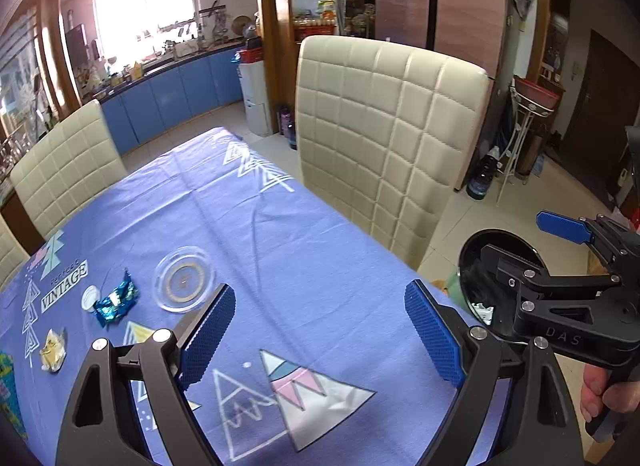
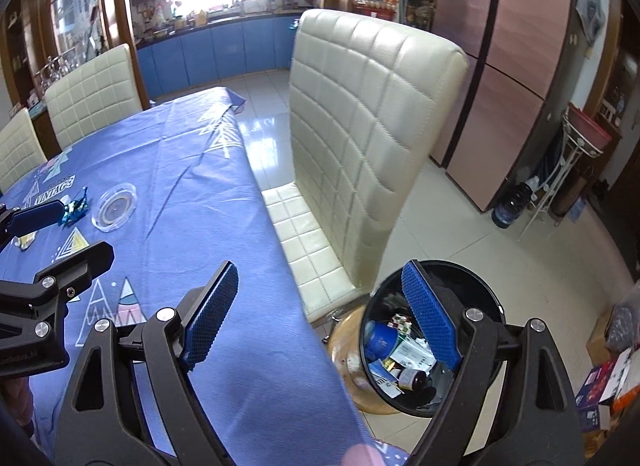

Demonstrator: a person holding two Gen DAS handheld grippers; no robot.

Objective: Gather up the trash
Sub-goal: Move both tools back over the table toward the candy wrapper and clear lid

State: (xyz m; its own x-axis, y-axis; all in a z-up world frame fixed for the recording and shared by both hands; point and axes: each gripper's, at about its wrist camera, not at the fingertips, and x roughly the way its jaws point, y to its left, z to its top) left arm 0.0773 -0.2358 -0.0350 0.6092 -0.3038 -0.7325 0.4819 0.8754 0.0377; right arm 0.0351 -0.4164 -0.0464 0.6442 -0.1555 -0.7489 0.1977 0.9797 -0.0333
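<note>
A crumpled blue foil wrapper (image 1: 117, 303) lies on the blue tablecloth (image 1: 280, 266), next to a small white cap (image 1: 90, 298) and a yellowish clear wrapper (image 1: 53, 348). The blue wrapper also shows in the right wrist view (image 2: 76, 207). A black trash bin (image 2: 428, 340) with several pieces of trash stands on the floor past the table's right edge. My left gripper (image 1: 320, 330) is open and empty above the table, to the right of the wrappers. My right gripper (image 2: 320, 318) is open and empty, one finger over the bin. It also shows in the left wrist view (image 1: 524, 254).
A clear round glass dish (image 1: 185, 278) sits beside the blue wrapper. A cream quilted chair (image 1: 384, 145) stands at the table's right side by the bin; two more cream chairs (image 1: 68, 169) stand at the left. Boxes (image 2: 608, 382) lie on the floor at the right.
</note>
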